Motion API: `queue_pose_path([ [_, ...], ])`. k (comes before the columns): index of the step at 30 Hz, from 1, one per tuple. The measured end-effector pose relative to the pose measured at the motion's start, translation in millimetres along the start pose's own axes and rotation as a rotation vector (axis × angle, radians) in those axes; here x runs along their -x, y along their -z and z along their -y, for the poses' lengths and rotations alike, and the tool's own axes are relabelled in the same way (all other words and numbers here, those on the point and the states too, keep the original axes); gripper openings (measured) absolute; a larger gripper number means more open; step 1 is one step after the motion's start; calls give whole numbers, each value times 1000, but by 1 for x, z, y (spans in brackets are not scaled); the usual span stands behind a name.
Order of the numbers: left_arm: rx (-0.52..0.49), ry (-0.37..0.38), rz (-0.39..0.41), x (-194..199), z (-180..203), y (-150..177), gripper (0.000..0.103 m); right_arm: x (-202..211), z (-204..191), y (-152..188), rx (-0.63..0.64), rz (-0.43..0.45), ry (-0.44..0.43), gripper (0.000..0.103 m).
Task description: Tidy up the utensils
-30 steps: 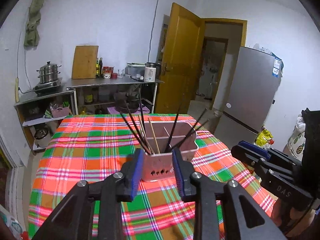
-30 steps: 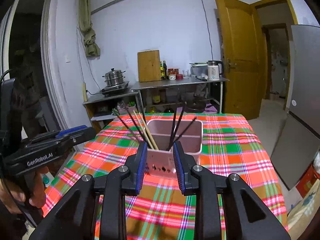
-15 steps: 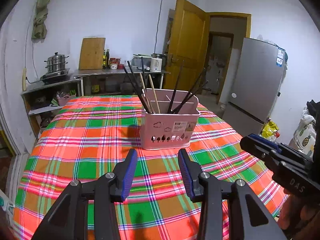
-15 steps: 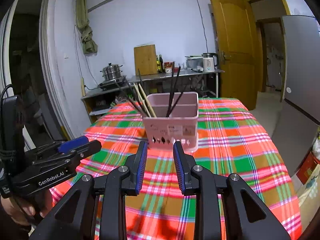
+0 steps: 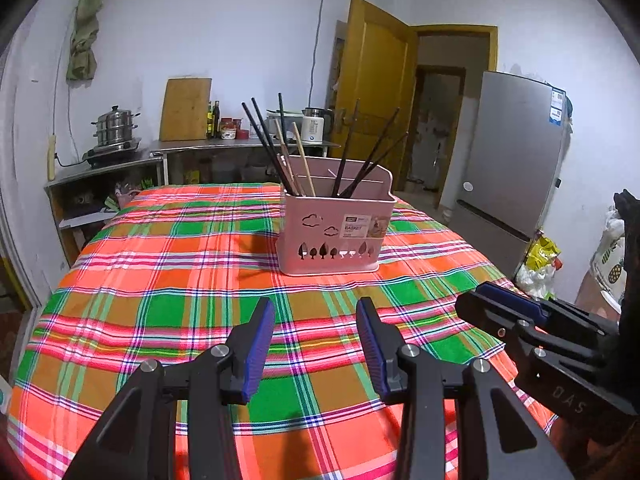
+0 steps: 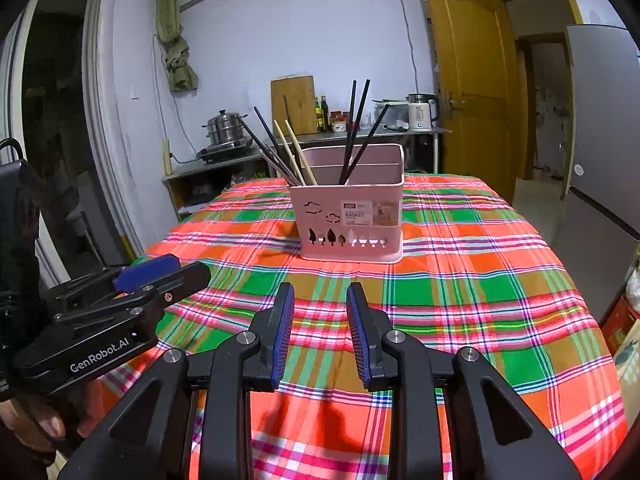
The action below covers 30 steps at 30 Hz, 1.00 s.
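Chopsticks (image 5: pixel 280 148) are kept in a pink basket (image 5: pixel 336 232), which is placed on the checked tablecloth (image 5: pixel 180 280) near the middle of the table. The left bundle is leaned up and to the left, while the dark chopsticks (image 5: pixel 368 156) on the right are tilted up and to the right. The left gripper (image 5: pixel 316 344) is held apart from the basket with nothing between its jaws. The right gripper (image 6: pixel 320 324) is also seen empty, with a narrower gap.

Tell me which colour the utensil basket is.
Pale pink basket, best in the right wrist view.
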<state>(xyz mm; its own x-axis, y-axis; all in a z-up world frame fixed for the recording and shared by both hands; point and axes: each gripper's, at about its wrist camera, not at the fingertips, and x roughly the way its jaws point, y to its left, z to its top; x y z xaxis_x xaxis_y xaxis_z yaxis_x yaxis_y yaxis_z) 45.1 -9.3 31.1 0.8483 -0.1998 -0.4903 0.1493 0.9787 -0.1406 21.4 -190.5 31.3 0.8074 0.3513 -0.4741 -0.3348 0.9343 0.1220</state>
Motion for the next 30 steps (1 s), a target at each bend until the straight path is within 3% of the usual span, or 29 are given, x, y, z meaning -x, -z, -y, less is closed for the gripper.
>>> queue_pose_path([
  [30, -1, 4, -7, -7, 4, 13, 42, 4, 0, 10, -13, 17, 7, 28],
])
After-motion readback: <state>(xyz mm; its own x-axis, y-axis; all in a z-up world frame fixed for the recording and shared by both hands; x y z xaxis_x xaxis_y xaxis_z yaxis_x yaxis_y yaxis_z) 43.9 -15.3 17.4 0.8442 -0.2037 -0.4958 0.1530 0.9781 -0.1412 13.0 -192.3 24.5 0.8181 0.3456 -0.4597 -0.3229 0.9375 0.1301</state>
